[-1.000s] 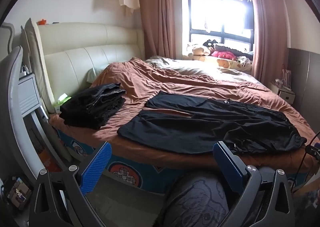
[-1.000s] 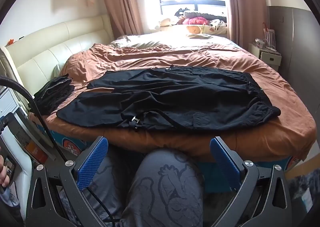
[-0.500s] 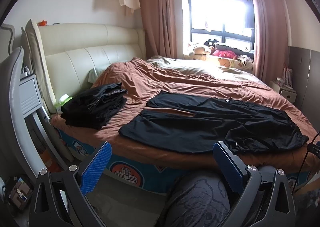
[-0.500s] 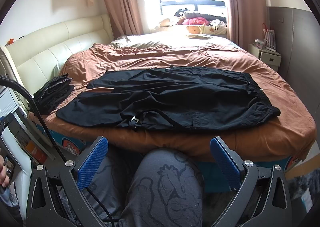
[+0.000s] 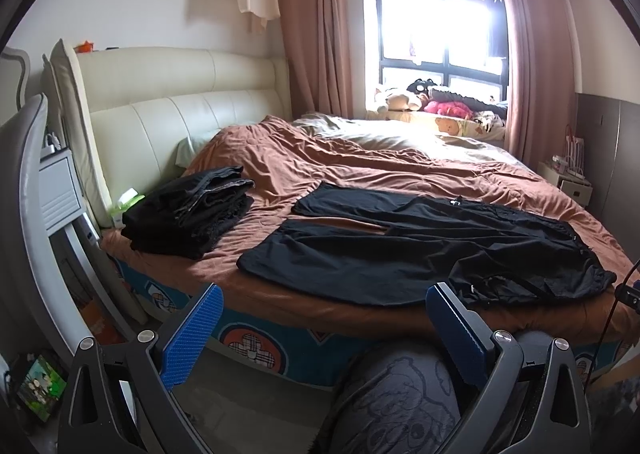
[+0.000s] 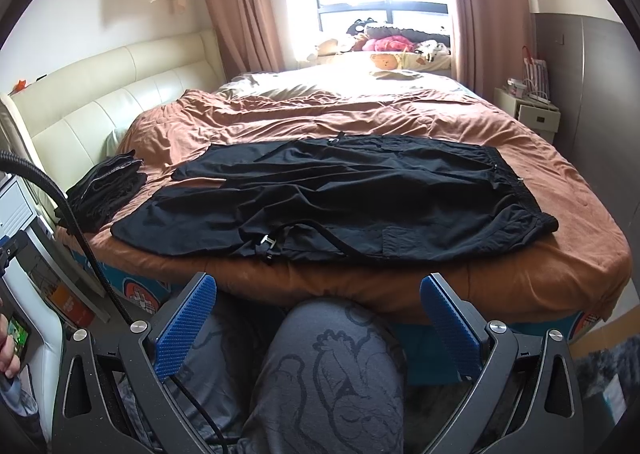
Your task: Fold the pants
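My left claw (image 5: 320, 328) is wide open and holds nothing, and my right claw (image 6: 316, 320) is wide open and empty too. Both hang low, in front of the bed, above my knee in grey cartoon-print cloth (image 6: 332, 374). The long black pants (image 6: 332, 198) lie spread out flat on the brown bed cover (image 6: 360, 110), close to the near edge of the bed. From my right claw they sit at about 12 o'clock, with the leg ends toward 10 o'clock and the waist toward 2 o'clock. From my left claw they (image 5: 420, 246) sit at about 1 o'clock. They look thin and soft, with small wrinkles all over, so I think they are light and floppy and will sag if I lift only one spot. The cloth looks a bit smooth, so it may slip if I pinch too little. A thin black belt strap with a shiny metal buckle (image 6: 268, 242) lies loose on the near side and may dangle or catch. I think a good place to pinch is the stretchy waist band (image 6: 516, 190) with my right claw and the hem of the near leg (image 5: 260, 258) with my left claw. A pile of folded dark clothes (image 5: 188, 214) sits near the cream padded headboard (image 5: 168, 122), at about 11 o'clock from my left claw.
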